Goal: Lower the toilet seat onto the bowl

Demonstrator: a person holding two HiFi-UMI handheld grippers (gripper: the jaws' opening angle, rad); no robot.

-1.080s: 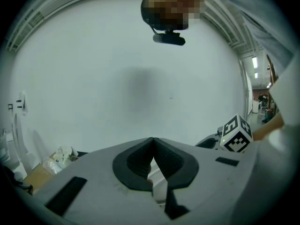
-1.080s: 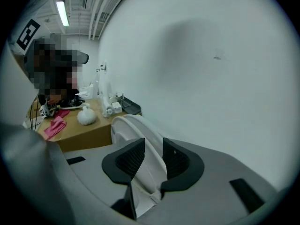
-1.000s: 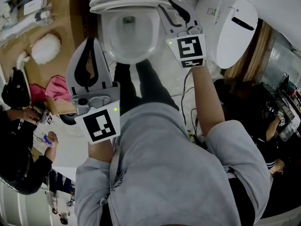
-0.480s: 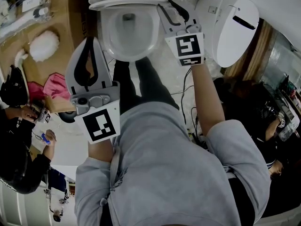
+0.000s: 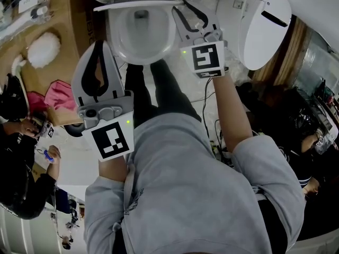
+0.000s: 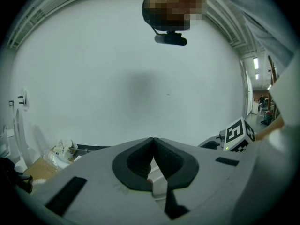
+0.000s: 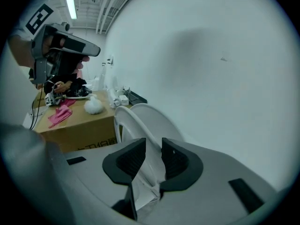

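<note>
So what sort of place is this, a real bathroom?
Probably a test hall, not a bathroom: the toilet stands beside a second toilet, a cardboard box and a bystander close by.

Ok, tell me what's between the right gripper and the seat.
Nothing. In the right gripper view the edge of the seat stands between the open jaws of the right gripper, which have just been closing; no pad visibly presses it.

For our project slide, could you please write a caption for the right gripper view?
Right gripper, jaws apart and just closing, the rim of the raised toilet seat between them, cardboard box beyond.
</note>
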